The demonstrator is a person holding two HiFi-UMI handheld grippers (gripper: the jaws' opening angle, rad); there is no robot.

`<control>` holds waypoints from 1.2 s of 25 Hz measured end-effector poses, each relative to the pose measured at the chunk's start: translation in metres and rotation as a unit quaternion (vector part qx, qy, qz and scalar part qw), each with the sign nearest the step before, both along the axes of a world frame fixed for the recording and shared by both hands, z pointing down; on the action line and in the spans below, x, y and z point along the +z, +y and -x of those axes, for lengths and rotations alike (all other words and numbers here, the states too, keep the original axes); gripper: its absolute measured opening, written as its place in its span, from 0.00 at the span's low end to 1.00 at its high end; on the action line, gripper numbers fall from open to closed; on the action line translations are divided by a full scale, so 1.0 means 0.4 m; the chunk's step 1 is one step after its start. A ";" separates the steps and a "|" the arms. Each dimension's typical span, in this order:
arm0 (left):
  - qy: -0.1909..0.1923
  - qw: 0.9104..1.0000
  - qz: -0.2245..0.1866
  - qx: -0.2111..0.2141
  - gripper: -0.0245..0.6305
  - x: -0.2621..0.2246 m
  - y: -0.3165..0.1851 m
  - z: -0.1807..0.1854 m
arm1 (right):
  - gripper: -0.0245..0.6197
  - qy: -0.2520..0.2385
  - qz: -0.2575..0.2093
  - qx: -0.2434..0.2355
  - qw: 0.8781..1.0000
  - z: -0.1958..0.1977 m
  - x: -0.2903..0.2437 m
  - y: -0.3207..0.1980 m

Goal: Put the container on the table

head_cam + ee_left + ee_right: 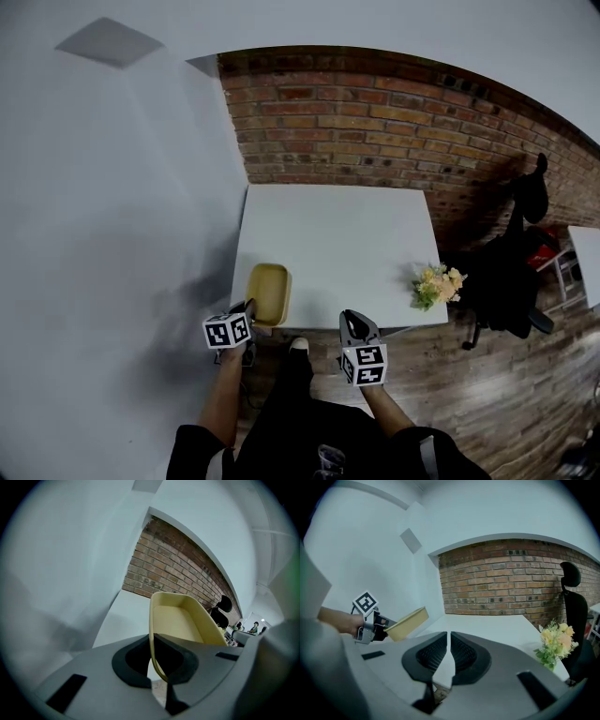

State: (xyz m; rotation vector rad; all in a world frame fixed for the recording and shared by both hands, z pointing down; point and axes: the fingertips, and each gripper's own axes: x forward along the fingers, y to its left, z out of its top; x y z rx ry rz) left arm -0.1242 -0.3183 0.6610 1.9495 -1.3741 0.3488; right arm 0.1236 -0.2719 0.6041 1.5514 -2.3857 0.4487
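A shallow yellow container hangs over the front left corner of the white table. My left gripper is shut on the container's near rim. In the left gripper view the container rises away from the left gripper, its thin rim pinched between the jaws. In the right gripper view the container is held in the air, tilted up, by the left gripper. My right gripper stays before the table's front edge, and the right gripper is shut with nothing in it.
A bunch of yellow flowers stands at the table's front right corner. A black office chair sits to the right of the table. A brick wall runs behind it, and a white wall rises on the left.
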 end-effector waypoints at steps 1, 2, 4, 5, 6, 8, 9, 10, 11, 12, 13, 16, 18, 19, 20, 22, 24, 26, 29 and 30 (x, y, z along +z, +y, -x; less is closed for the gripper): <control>0.000 1.000 0.002 0.000 0.06 0.003 -0.033 0.009 | 0.08 0.001 0.002 0.001 1.000 0.007 0.001 -0.029; -0.001 1.000 0.003 0.001 0.06 0.004 -0.067 0.017 | 0.08 0.002 0.004 0.002 1.000 0.014 0.001 -0.059; -0.005 1.000 0.004 0.001 0.06 0.007 -0.139 0.033 | 0.08 0.004 0.006 0.005 1.000 0.027 -0.002 -0.123; -0.008 1.000 0.005 0.000 0.06 0.008 -0.175 0.042 | 0.08 0.005 0.006 0.006 1.000 0.035 -0.004 -0.155; -0.012 1.000 0.005 -0.002 0.06 0.010 -0.210 0.052 | 0.08 0.005 0.005 0.006 1.000 0.043 -0.006 -0.185; -0.022 1.000 0.006 -0.005 0.06 0.013 -0.275 0.070 | 0.08 0.006 0.005 0.006 1.000 0.060 -0.010 -0.240; -0.027 1.000 0.005 -0.006 0.06 0.012 -0.305 0.077 | 0.08 0.007 0.006 0.006 1.000 0.068 -0.014 -0.265; -0.030 1.000 0.005 -0.007 0.06 0.011 -0.334 0.082 | 0.08 0.008 0.006 0.006 1.000 0.076 -0.016 -0.288; -0.031 0.999 0.004 -0.007 0.06 0.011 -0.362 0.086 | 0.08 0.008 0.007 0.005 1.000 0.085 -0.017 -0.310; -0.032 0.999 0.004 -0.007 0.06 0.011 -0.390 0.090 | 0.08 0.009 0.007 0.003 1.000 0.095 -0.018 -0.332; -0.033 0.999 0.004 -0.008 0.06 0.011 -0.416 0.095 | 0.08 0.010 0.007 0.001 1.000 0.105 -0.020 -0.353; -0.041 0.999 0.007 -0.013 0.06 0.015 -0.489 0.116 | 0.08 0.007 0.008 -0.003 1.000 0.134 -0.025 -0.407; -0.047 0.999 0.009 -0.018 0.06 0.016 -0.535 0.128 | 0.08 0.006 0.010 -0.004 1.000 0.146 -0.025 -0.440; -0.049 0.999 0.010 -0.020 0.06 0.018 -0.557 0.131 | 0.08 0.007 0.012 -0.005 1.000 0.150 -0.024 -0.456; -0.051 0.998 0.011 -0.022 0.06 0.020 -0.578 0.134 | 0.08 0.009 0.013 -0.006 1.000 0.154 -0.022 -0.471; -0.050 0.998 0.015 -0.025 0.06 0.026 -0.615 0.137 | 0.08 0.010 0.015 -0.009 1.000 0.162 -0.019 -0.501; -0.048 0.998 0.021 -0.028 0.06 0.035 -0.649 0.140 | 0.08 0.012 0.015 -0.013 1.000 0.173 -0.016 -0.532; -0.049 0.998 0.026 -0.030 0.06 0.045 -0.683 0.145 | 0.08 0.014 0.016 -0.018 1.000 0.185 -0.014 -0.563; -0.053 0.998 0.031 -0.032 0.06 0.069 -0.737 0.146 | 0.08 0.017 0.018 -0.021 0.999 0.195 -0.010 -0.605; -0.055 0.997 0.033 -0.033 0.06 0.079 -0.756 0.146 | 0.08 0.018 0.020 -0.020 0.999 0.197 -0.008 -0.617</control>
